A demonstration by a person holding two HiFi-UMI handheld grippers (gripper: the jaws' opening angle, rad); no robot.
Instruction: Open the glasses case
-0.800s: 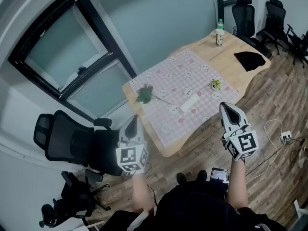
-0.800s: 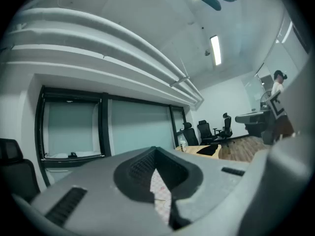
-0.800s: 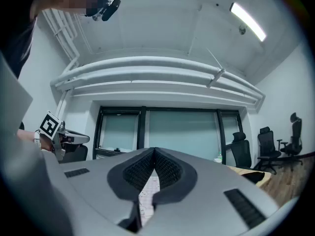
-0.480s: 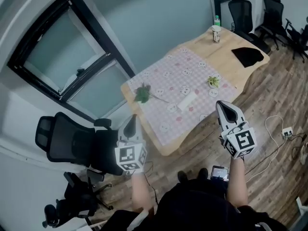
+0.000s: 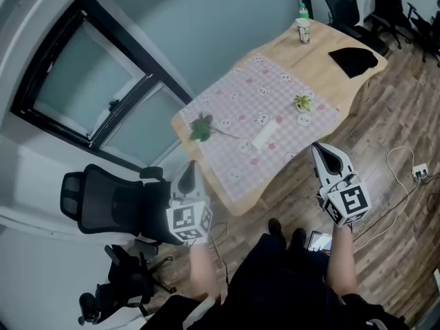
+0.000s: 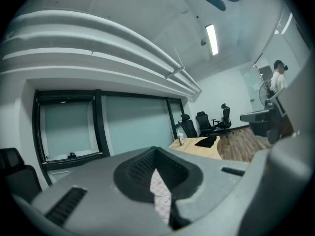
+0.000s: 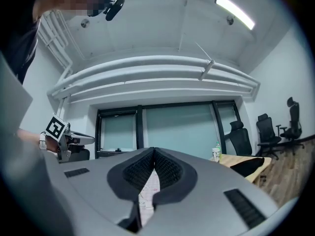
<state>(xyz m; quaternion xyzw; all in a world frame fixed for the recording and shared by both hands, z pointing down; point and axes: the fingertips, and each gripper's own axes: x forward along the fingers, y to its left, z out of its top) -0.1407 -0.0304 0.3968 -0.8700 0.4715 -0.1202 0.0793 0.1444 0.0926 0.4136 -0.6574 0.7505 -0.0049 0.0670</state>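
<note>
The person stands on the wooden floor, well apart from the light wooden table [image 5: 323,71] in the upper middle of the head view, so the task looks not yet begun.

The left gripper [image 5: 190,173], low and left of centre, and the right gripper [image 5: 322,155], right of centre, are both held in front of the body and point toward the table. In each gripper view the two dark ribbed pads meet, with only a thin slit below them, and nothing stands between them. Both pairs of jaws are therefore closed and empty. I think they are carried this way because there is nothing in reach to grip.

The narrow white oblong object [image 5: 264,137], which I take for the glasses case, lies flat on the pink checked tablecloth [image 5: 240,102], near the table edge that faces the person. It sits between the green leafy sprig [image 5: 201,128] on its left and the small green-and-white item [image 5: 301,102] on its right, touching neither. Its lid cannot be made out at this size.

The next step probably calls for coming close to the table.
</note>
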